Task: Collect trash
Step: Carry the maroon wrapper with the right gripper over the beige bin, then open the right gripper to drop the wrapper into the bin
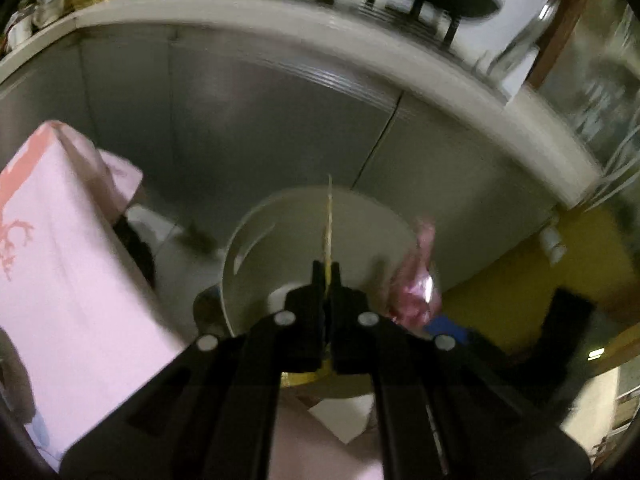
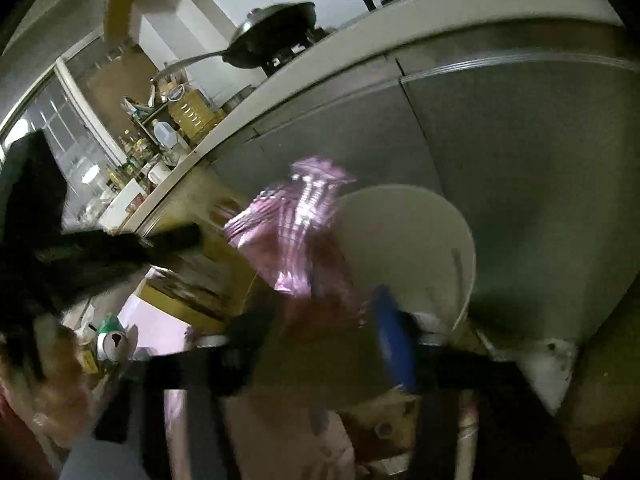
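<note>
Plainly the left tongs are pressed together on a thin yellowish strip, seen edge-on, its long axis running straight out from the tips and up across the mouth of the pale bin; so that piece of trash is already over the bin, and the bin lies directly ahead of and below the left tongs, against the grey cabinet front under the worktop; the right tongs stand spread, one blurred black finger to the left and a blue-padded finger to the right, with a crumpled pink wrapper just ahead of the gap; whether the pads touch it I cannot tell through the blur, and it may be loose; the wrapper sits at the near left rim of the bin in the right view, and shows at the bin's right edge in the left view; my judgement is that the left hand is the nearer to a drop, needing only to part its tongs over the opening.
</note>
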A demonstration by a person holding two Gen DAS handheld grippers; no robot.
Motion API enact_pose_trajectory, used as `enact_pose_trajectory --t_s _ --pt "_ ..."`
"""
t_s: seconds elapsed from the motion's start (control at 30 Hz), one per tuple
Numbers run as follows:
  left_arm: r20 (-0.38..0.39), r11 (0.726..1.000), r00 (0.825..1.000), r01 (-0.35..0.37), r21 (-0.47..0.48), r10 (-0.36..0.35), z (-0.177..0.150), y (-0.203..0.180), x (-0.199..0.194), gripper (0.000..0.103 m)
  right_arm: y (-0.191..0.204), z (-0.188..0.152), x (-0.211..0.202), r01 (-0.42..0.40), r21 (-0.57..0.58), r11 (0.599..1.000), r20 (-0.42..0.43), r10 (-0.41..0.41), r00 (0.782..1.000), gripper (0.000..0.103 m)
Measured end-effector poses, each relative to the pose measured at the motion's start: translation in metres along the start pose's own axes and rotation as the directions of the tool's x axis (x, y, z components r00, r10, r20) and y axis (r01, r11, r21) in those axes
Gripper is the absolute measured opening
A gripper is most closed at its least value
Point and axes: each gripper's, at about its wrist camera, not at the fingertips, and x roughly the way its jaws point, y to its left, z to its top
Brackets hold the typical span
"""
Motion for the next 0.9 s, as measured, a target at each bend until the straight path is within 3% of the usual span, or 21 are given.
enact_pose_trajectory --t_s 0.07,0.13,0.27,0.4,0.57,0.67,0.77,0.9 --pt "-0.073 1.0 0.997 -0.018 0.004 0.019 -0.002 -0.001 0.018 0.003 -0.006 -0.001 -0.001 -0.029 0.021 0.999 -0.009 0.029 1.0 0.071" --pt "-0.091 1.0 0.996 -0.018 -0.016 0.016 -0.004 0.002 0.021 0.003 -0.001 -0.001 -0.004 -0.017 0.013 1.0 0.007 0.017 1.0 0.071" --pt "-0.051 0.999 0.998 -0.024 -0.03 0.022 -0.002 0.005 0.003 0.004 0.011 -0.004 -0.019 0.018 -0.035 0.999 0.082 -0.015 0.996 0.071" --pt "-0.043 0.999 0.999 -0.024 -0.04 0.022 0.0 -0.002 -0.011 0.008 0.019 0.0 -0.037 -0.003 -0.055 0.998 0.139 0.011 0.99 0.071" --pt "0.001 0.999 1.0 0.007 -0.047 -0.007 0.0 -0.015 -0.018 0.015 0.031 0.005 -0.055 0.021 -0.06 0.998 0.186 -0.01 0.982 0.071" --pt "0.048 0.993 0.996 0.077 -0.091 -0.073 -0.003 -0.011 -0.023 0.025 0.028 -0.001 -0.065 0.034 -0.057 0.998 0.192 -0.022 0.981 0.071" --pt "0.083 0.993 0.996 0.044 -0.111 -0.035 -0.007 -0.004 -0.04 0.026 0.032 0.0 -0.069 0.024 -0.048 0.999 0.199 -0.014 0.98 0.071" --pt "0.138 0.995 0.99 -0.009 -0.101 0.023 -0.03 0.019 -0.093 0.026 0.042 -0.002 -0.072 0.005 -0.046 0.999 0.191 0.004 0.982 0.071"
